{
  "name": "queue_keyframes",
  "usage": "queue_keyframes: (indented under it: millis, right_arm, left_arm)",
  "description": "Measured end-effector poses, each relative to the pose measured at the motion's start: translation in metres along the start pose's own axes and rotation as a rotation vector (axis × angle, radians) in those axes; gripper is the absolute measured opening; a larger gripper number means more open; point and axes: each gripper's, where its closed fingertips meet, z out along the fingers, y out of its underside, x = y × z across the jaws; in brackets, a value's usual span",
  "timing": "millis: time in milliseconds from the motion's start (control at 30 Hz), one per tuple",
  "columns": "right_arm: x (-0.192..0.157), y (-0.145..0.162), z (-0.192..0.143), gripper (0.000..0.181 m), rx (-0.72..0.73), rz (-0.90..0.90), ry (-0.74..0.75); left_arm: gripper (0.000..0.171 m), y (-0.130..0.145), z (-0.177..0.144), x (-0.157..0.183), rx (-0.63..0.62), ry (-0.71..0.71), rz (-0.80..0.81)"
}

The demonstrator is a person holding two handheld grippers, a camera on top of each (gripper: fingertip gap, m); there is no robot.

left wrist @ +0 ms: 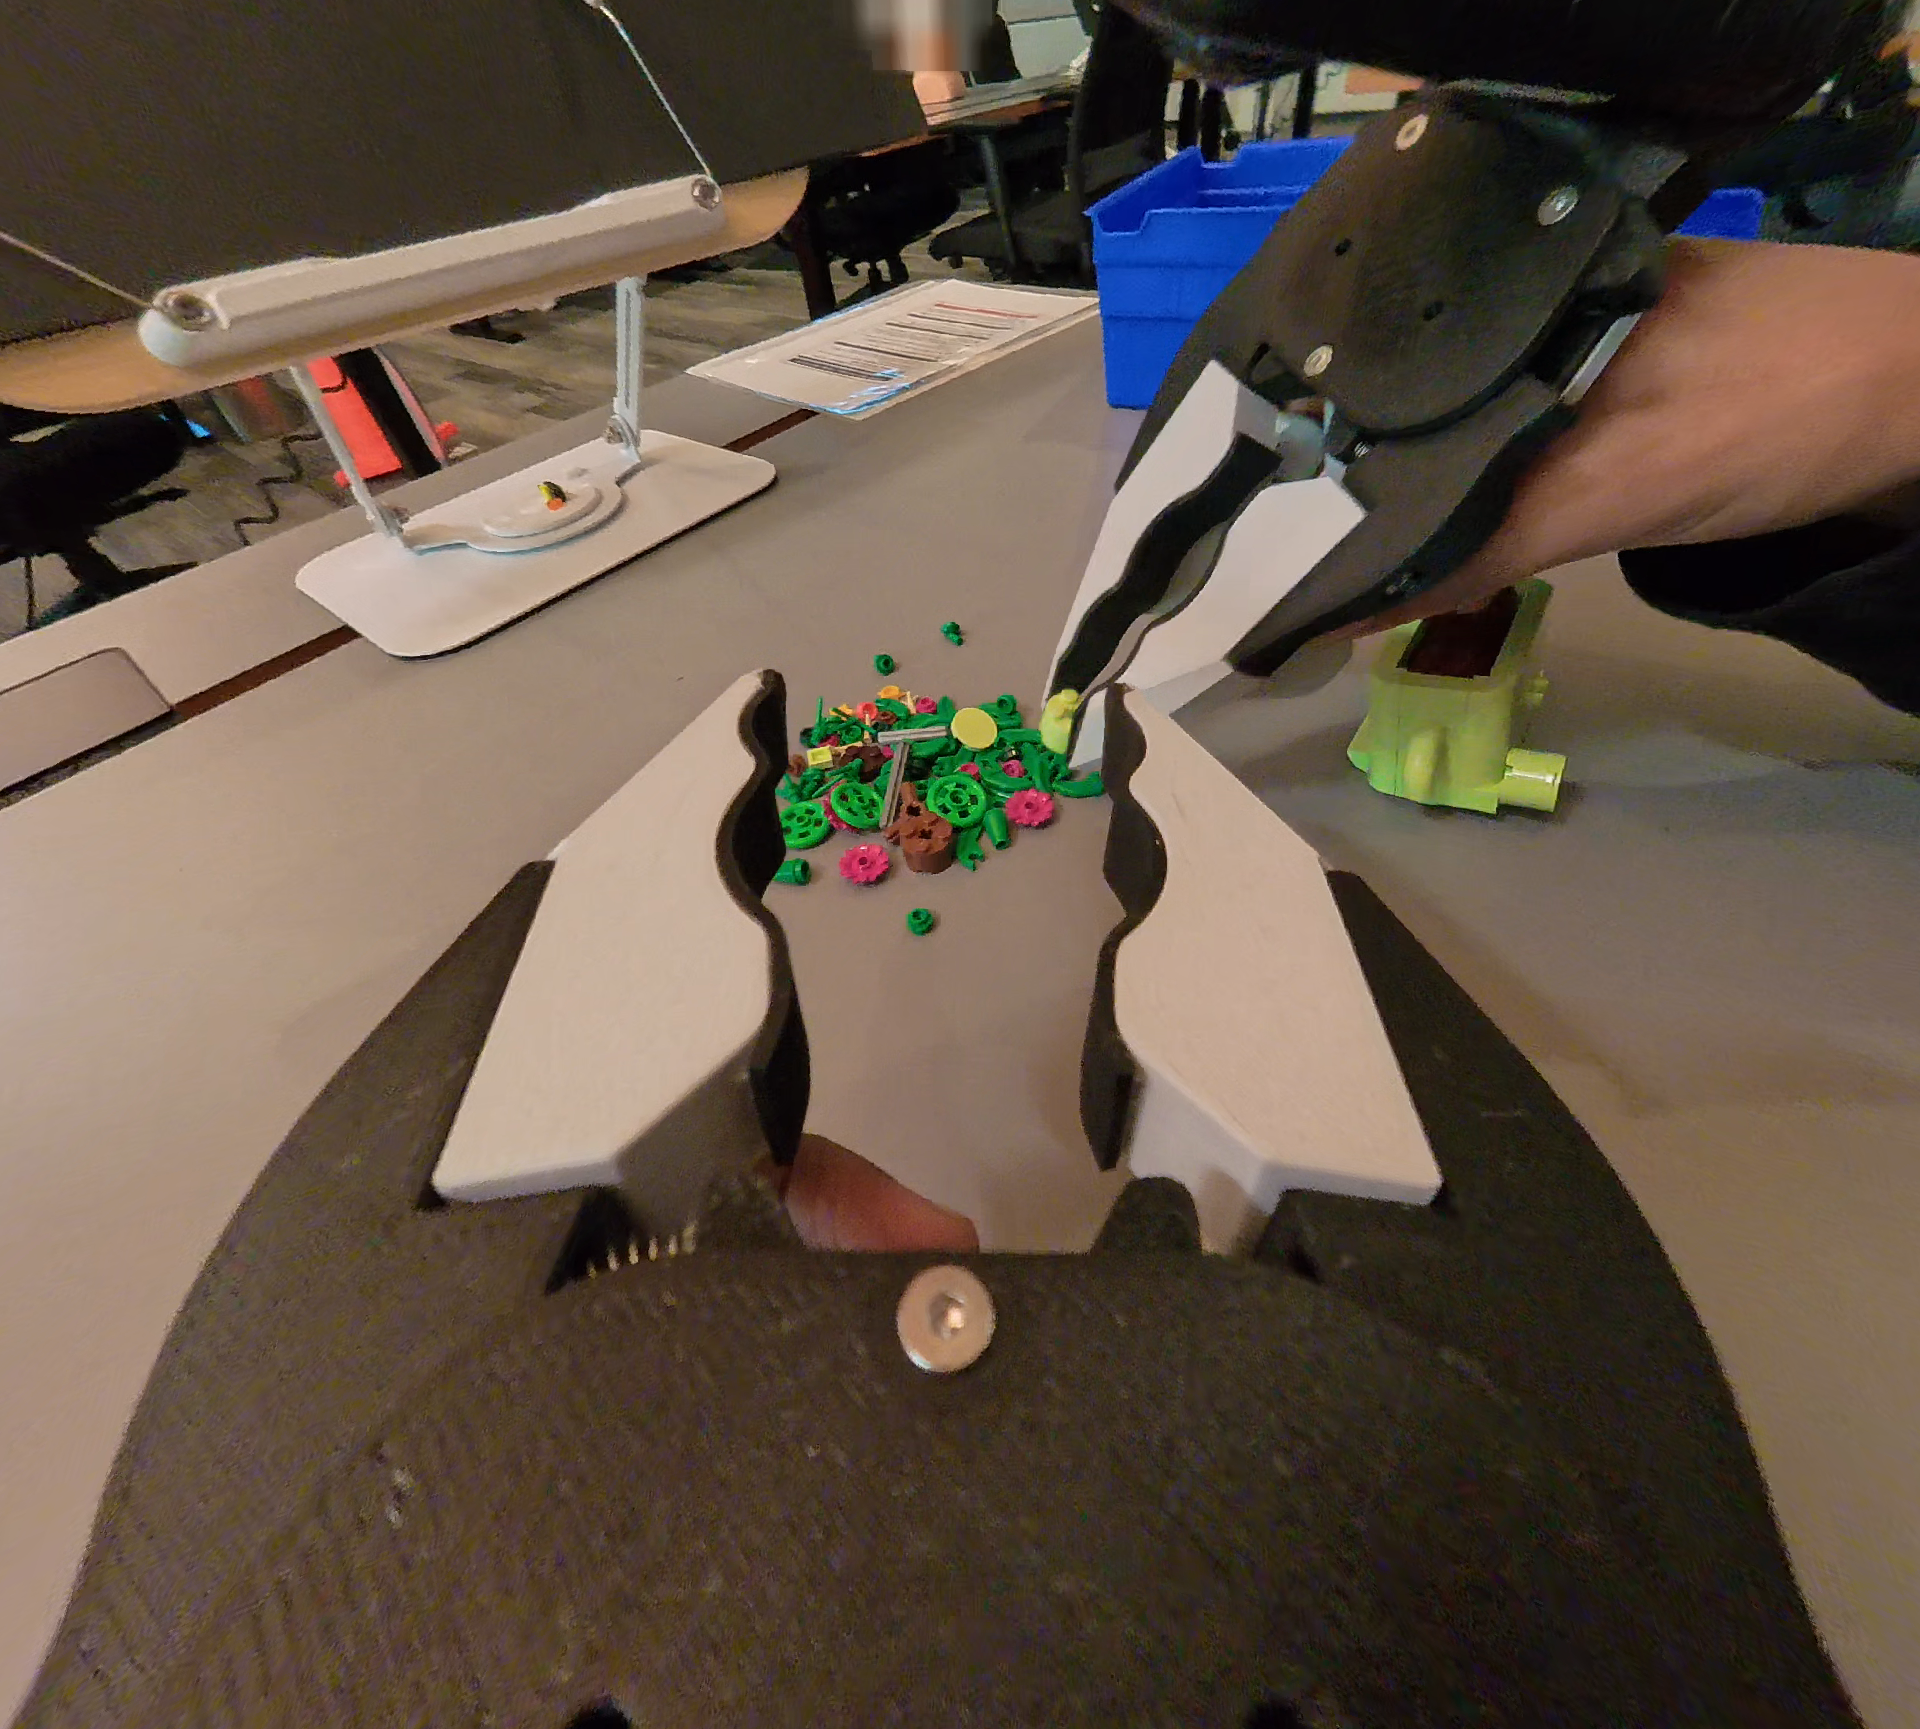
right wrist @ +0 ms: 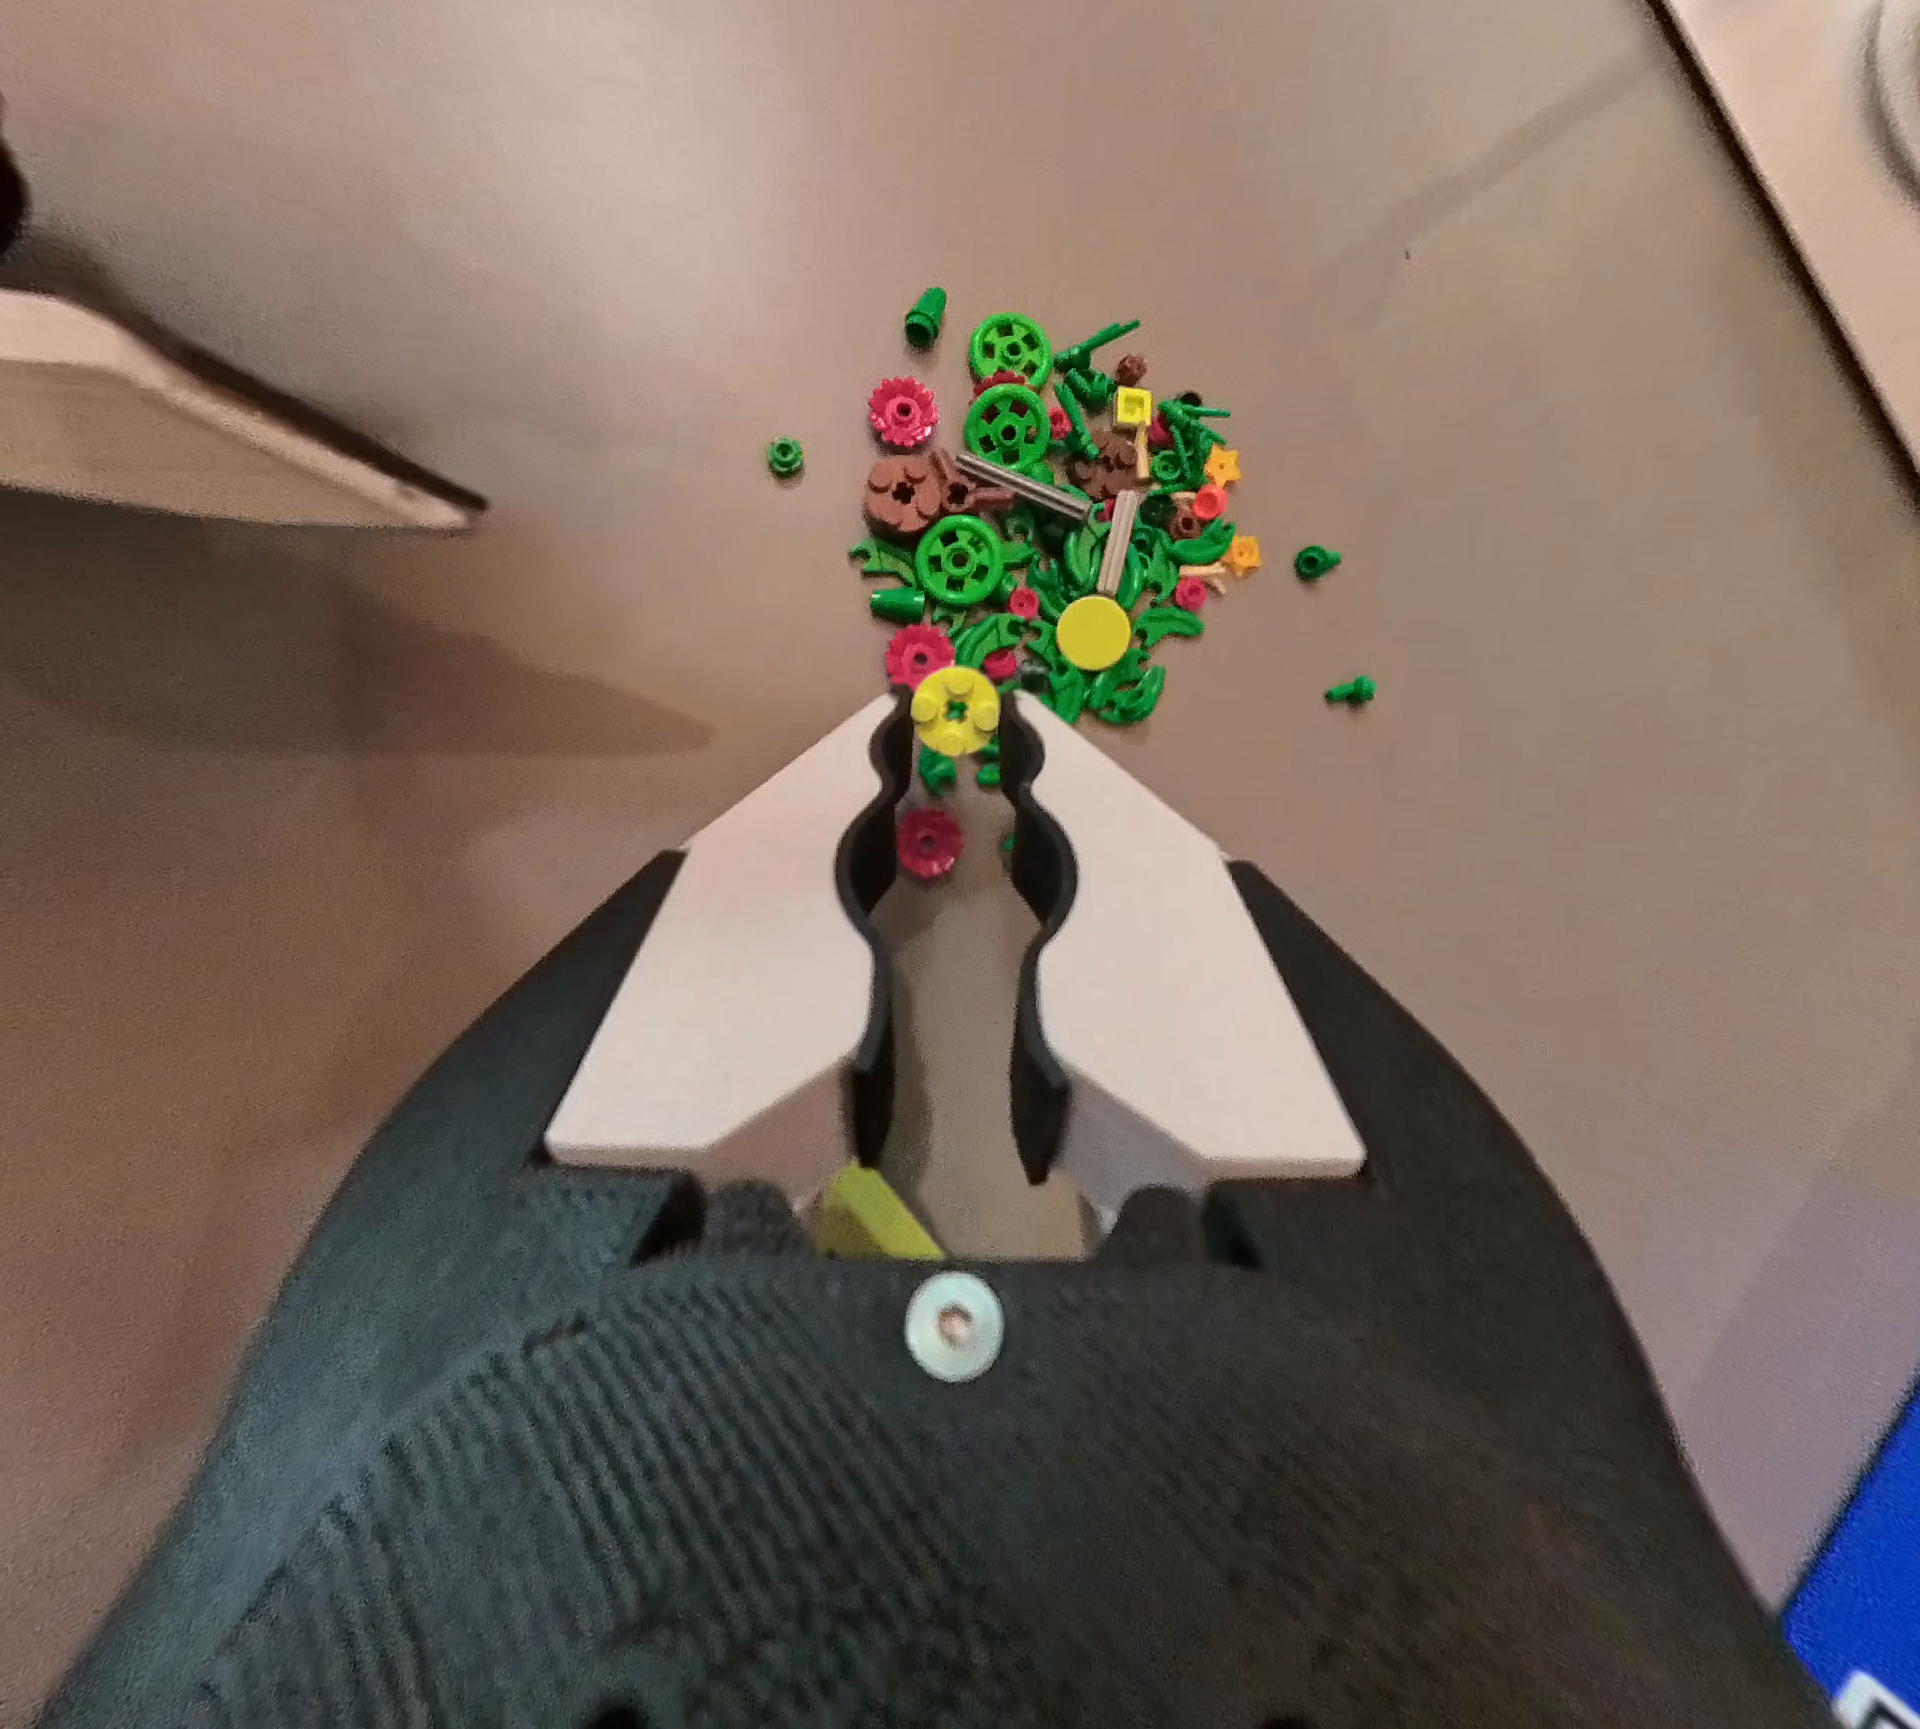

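Yellow round stud piece (right wrist: 954, 711) sits pinched in my right gripper (right wrist: 956, 713) jaws at the edge of the toy pile (right wrist: 1049, 526) on the table (right wrist: 416, 121), my left gripper (left wrist: 940, 723) jaws wide and empty just beside it.

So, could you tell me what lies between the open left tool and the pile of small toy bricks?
In the left wrist view, only bare grey table and one stray green stud lie between the left tool and the pile.
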Motion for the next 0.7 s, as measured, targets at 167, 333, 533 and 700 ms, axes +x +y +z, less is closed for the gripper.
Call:
queue_keyframes:
  millis: [167, 333, 533, 700]
  right_arm:
    - [0.001, 0.007, 0.013, 0.025, -0.066, 0.007, -0.011]
    - [0.013, -0.001, -0.022, 0.025, 0.082, 0.044, 0.094]
    - [0.009, -0.003, -0.134, 0.013, 0.661, 0.140, 0.366]
    - [0.022, 0.062, -0.185, 0.000, 0.749, 0.069, 0.739]
  left_arm:
    - [0.058, -0.002, -0.011, -0.016, 0.005, -0.080, -0.019]
    - [0.055, -0.010, -0.036, -0.034, 0.081, -0.182, -0.041]
    - [0.047, -0.017, -0.057, -0.047, 0.164, -0.291, 0.036]
    - [0.037, -0.006, -0.048, -0.033, 0.116, -0.194, -0.010]
